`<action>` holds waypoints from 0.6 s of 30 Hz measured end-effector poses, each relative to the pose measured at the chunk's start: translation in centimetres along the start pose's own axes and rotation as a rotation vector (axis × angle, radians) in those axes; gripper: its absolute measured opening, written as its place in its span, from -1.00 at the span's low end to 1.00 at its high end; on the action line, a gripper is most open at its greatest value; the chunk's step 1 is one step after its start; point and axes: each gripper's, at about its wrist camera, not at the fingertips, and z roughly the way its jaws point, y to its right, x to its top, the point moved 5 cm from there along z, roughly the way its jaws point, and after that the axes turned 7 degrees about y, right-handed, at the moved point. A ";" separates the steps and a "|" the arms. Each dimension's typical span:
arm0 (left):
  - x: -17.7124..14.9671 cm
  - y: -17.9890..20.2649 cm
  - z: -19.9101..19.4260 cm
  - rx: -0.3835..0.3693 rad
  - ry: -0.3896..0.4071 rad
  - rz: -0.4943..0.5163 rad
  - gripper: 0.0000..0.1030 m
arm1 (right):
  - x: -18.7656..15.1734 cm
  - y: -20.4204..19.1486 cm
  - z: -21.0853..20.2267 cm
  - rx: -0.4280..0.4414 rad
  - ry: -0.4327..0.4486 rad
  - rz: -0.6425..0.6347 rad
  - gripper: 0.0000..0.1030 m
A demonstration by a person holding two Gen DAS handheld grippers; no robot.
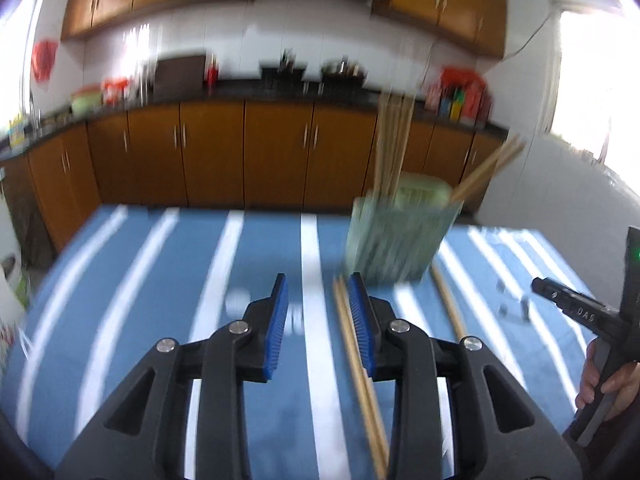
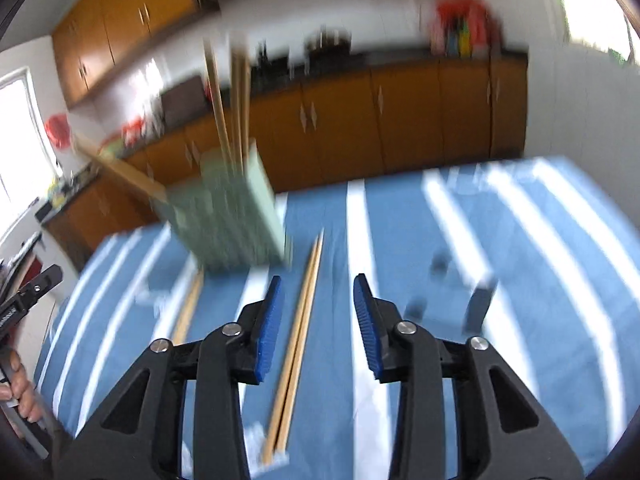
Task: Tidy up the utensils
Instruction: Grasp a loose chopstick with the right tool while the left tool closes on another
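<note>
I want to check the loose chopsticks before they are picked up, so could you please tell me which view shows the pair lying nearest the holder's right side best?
The right wrist view: that chopstick pair lies almost whole between the open right tongs. The left wrist view shows it only partly, beside the green holder, its near end hidden behind the left tongs' arm.

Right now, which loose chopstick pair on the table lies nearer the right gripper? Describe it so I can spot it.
Start at the blue striped tablecloth and find the pale green holder with chopsticks standing in it. The chopstick pair lies flat in front of it, inside the right gripper's open jaws; the other pair lies outside them.
</note>
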 end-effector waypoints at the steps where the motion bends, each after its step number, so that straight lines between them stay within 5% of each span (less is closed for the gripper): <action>1: -1.2 -0.2 0.6 0.003 -0.029 -0.008 -0.38 | -1.1 -0.1 0.8 0.005 -0.041 0.000 -0.42; 7: -6.1 0.1 2.7 -0.002 -0.145 -0.010 -0.38 | -5.5 -2.1 4.4 0.021 -0.186 -0.032 -0.60; 18: -7.9 0.9 4.3 -0.047 -0.210 -0.018 -0.38 | -5.8 -1.2 5.9 -0.064 -0.192 -0.065 -0.86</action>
